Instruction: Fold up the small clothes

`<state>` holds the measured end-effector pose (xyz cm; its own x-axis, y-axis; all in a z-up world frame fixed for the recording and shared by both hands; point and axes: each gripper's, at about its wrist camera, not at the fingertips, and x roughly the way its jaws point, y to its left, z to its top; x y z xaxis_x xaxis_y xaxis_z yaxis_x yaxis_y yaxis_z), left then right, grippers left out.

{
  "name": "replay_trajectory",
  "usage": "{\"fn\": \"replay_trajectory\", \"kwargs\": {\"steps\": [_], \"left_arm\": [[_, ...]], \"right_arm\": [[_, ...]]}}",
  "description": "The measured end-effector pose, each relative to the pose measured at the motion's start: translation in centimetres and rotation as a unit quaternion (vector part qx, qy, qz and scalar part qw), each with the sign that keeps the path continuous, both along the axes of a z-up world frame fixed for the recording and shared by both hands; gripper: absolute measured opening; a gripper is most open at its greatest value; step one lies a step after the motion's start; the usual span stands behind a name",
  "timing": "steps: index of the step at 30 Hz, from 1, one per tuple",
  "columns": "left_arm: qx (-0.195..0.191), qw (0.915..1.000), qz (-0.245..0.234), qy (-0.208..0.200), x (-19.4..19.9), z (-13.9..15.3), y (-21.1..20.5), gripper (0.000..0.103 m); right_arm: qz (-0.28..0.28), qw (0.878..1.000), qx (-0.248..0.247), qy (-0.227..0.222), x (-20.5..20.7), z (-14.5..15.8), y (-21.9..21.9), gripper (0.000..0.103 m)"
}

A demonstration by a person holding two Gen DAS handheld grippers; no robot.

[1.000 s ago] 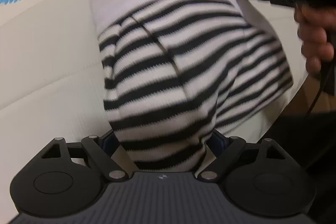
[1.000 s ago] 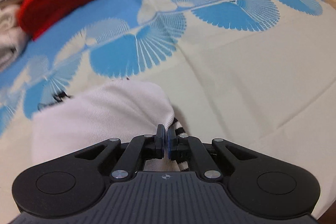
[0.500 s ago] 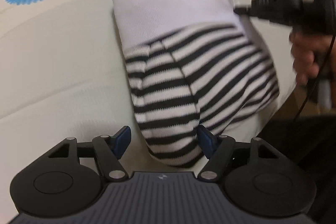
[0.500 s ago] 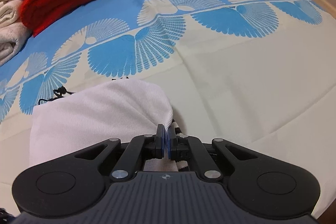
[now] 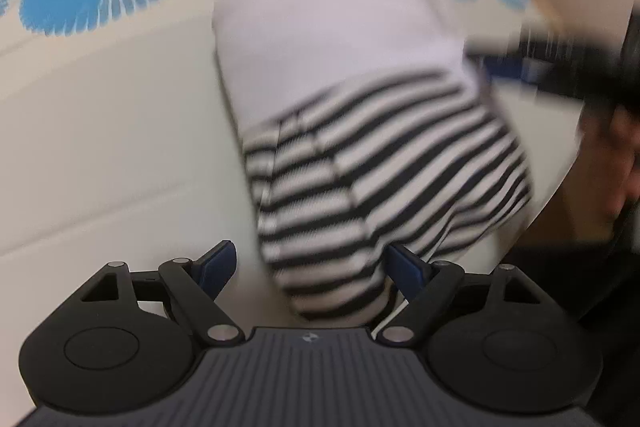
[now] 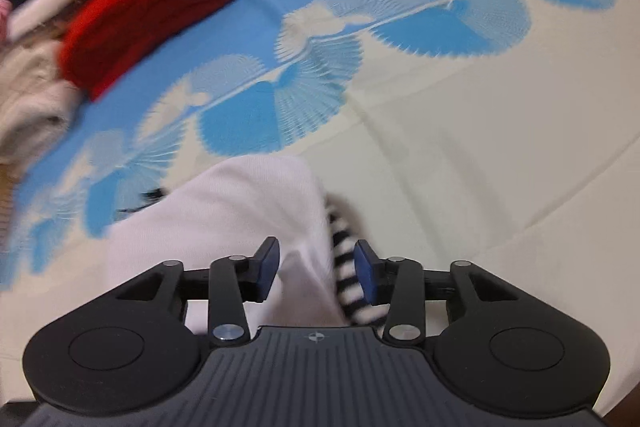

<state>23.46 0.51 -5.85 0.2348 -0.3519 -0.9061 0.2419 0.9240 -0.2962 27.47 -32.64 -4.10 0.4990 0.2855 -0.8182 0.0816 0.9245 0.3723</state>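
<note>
L gripper: jaws wide, just reopened; striped end of the folded garment lies btwn them, pads not pressing. R gripper: jaws about half open, just let go; garment's edge btwn pads, untouched. Garment lies on the cream-and-blue bedsheet. Far back: red knit on a clothes pile.

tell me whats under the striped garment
The striped garment lies on the cream and blue patterned cloth, which shows all around it. Whatever sits directly beneath its folded layers is covered.
</note>
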Motion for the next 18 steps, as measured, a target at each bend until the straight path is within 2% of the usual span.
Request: {"fn": "replay_trajectory", "kwargs": {"steps": [4, 9, 10, 12, 13, 16, 18], "left_arm": [[-0.047, 0.9975, 0.051, -0.013, 1.2, 1.1, 1.5, 0.086], [-0.052, 0.9952, 0.082, -0.005, 2.4, 0.9, 1.5, 0.086], [-0.052, 0.9952, 0.082, -0.002, 2.8, 0.8, 1.6, 0.086], [-0.039, 0.9963, 0.077, 0.006, 3.1, 0.2, 1.1, 0.086], [-0.025, 0.997, 0.072, 0.012, 3.0, -0.5, 0.9, 0.087], [-0.011, 0.9971, 0.072, 0.021, 3.1, -1.7, 0.5, 0.092], [-0.015, 0.9976, 0.064, 0.021, 3.2, -1.8, 0.2, 0.092]], "right_arm": [[0.031, 0.998, 0.013, 0.049, -1.1, -0.9, -1.3, 0.043], [0.067, 0.994, 0.047, 0.078, -2.5, -1.5, -2.3, 0.043], [0.076, 0.993, 0.047, 0.079, -2.8, -1.5, -2.2, 0.039], [0.096, 0.991, 0.049, 0.08, -3.4, -1.4, -2.0, 0.022], [0.105, 0.99, 0.048, 0.077, -3.7, -1.3, -2.0, 0.006], [0.097, 0.993, 0.04, 0.061, -4.3, -0.7, -2.9, 0.004], [0.072, 0.994, 0.029, 0.079, -4.2, -1.3, -3.8, 0.004]]}}
